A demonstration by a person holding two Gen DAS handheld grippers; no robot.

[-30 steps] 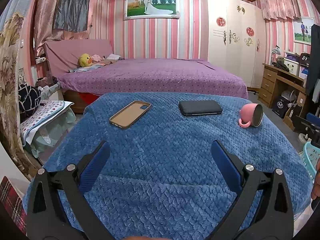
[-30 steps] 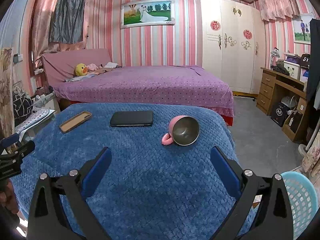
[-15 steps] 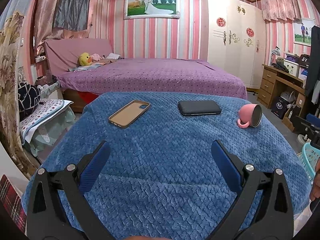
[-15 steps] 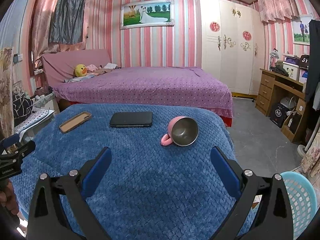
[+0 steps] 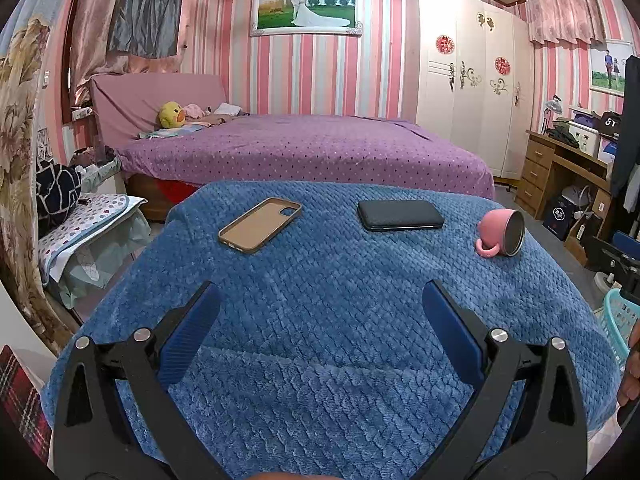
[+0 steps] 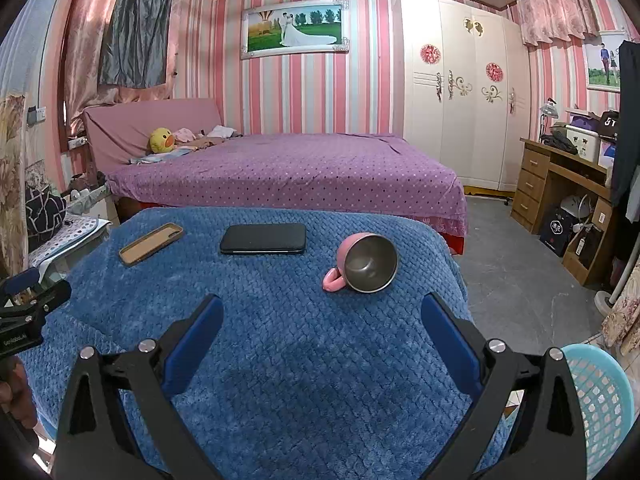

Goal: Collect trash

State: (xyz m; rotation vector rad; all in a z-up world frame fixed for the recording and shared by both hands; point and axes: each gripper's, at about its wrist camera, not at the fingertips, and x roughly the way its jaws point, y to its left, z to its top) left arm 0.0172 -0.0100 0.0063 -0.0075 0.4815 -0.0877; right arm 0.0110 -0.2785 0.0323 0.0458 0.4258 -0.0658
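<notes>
A blue blanket (image 5: 340,288) (image 6: 300,340) covers the table. On it lie a tan phone case (image 5: 260,225) (image 6: 151,243), a black phone (image 5: 400,215) (image 6: 263,239) and a pink mug (image 5: 500,233) (image 6: 366,263) tipped on its side with its steel inside showing. My left gripper (image 5: 320,304) hovers open over the near part of the blanket, nothing between its fingers. My right gripper (image 6: 322,312) is open too, just short of the mug. A light blue mesh basket (image 6: 600,400) (image 5: 620,320) stands at the lower right, off the table.
A purple bed (image 5: 312,152) lies behind the table. A wooden desk (image 6: 560,184) with clutter stands at the right, a white wardrobe (image 6: 460,92) beyond. A stool with dotted cloth (image 5: 84,220) sits left. The left gripper's body (image 6: 28,316) shows at the right wrist view's left edge.
Both views have shifted only slightly; the table objects sit a touch lower and closer in the frames. Both grippers stay open and nothing was picked up.
</notes>
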